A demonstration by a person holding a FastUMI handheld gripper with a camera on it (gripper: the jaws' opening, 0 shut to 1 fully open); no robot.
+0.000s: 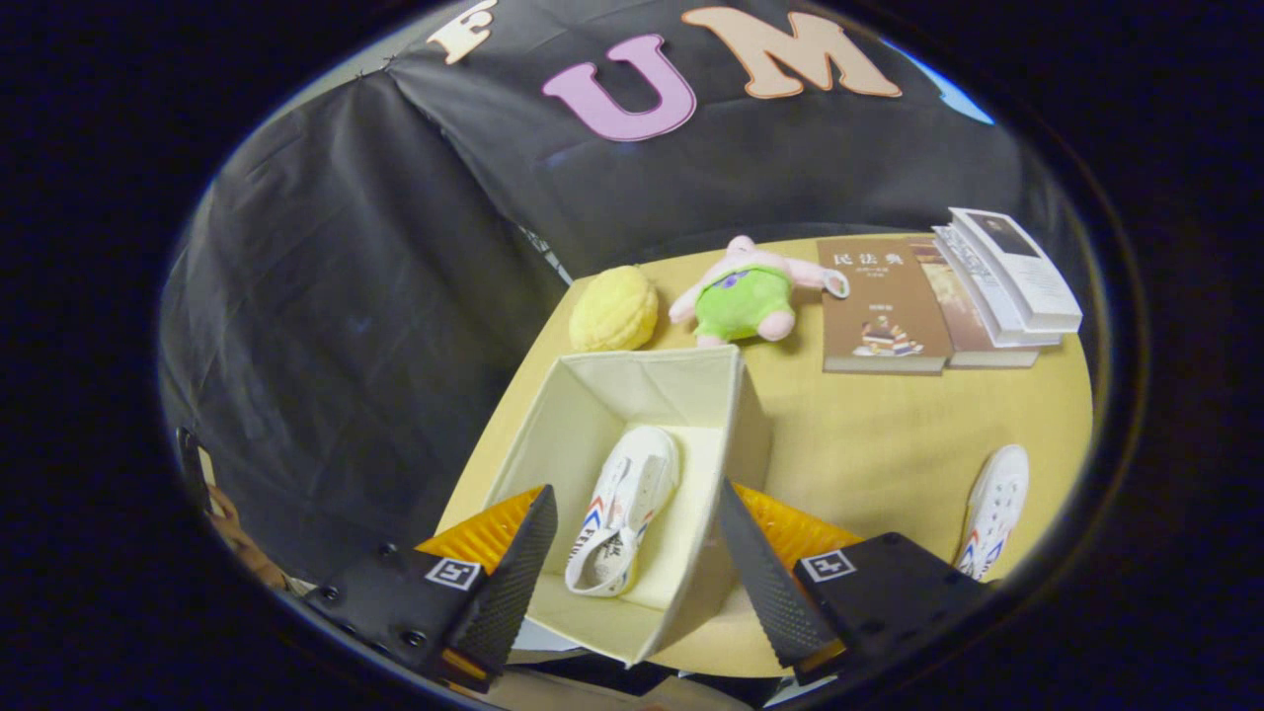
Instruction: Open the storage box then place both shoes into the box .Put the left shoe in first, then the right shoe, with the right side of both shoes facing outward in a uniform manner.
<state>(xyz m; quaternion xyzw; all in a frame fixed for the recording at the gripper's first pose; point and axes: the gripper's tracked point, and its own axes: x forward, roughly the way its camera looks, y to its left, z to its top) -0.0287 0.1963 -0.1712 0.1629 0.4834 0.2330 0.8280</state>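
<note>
The gripper (632,573) hangs above the near end of the box (726,395), fingers spread wide with nothing between the pads; the box's interior shows in the gap. The box stands open on the yellow table (869,444), near the table's left edge, its cream walls upright. One white shoe (622,509) lies on its side on the box floor, heel loop toward the gripper and toe pointing away, nearer the box's right wall, leaving open floor along the left wall. The second shoe (992,509) lies on the table well to the right of the box, beyond the right finger, close to the table's near right rim, toe pointing away.

Behind the box, at the far side of the table, sits a yellow round cushion (612,308), just beyond the box's far left corner. Beside it lies a pink plush toy (748,293) in green, almost touching the far wall of the box. To the right of the toy lie a brown book (882,306) and a stack of books (1007,276), well apart from both shoes.

Between the box's right wall and the second shoe the tabletop is bare. Black cloth hangs left of the table.
</note>
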